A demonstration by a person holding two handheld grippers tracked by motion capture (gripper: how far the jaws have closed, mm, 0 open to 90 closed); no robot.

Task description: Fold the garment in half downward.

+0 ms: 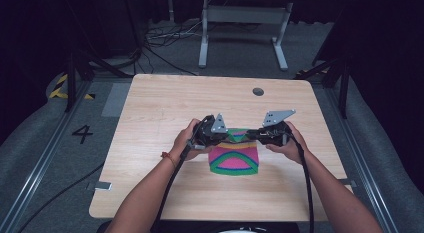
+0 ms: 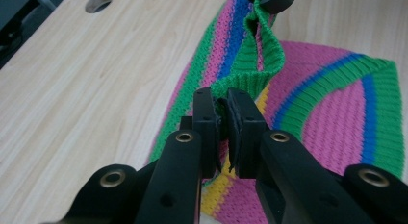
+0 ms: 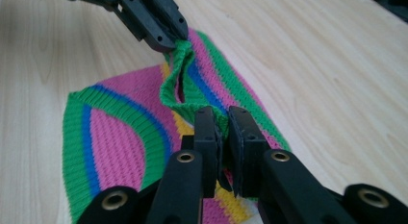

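Both tongs are pinching the green ribbed edge of a striped knit cloth (image 1: 234,155), so the step in hand looks like a two-point lift or fold w/ that edge as the leading line. The left tongs (image 2: 222,119) are pressed together on the rib, w/ fabric bunching between the pads; the right tongs (image 3: 221,130) are likewise clamping the same rib a bit further along it. Between the two grips the rib is standing up off the counter (image 1: 165,108) in a small arch, while the rest of the cloth is lying flat.

Next move, prob.: both hands travelling together at equal height so the edge is staying taut, then carrying it over toward the cloth's near edge w/o either grip slipping.

The cloth is sitting near the counter's middle, on the person's side of the round cable hole (image 1: 258,91). It's a chunky knit in pink, green, blue & yellow bands, curving in arcs; soft and stretchy-looking.
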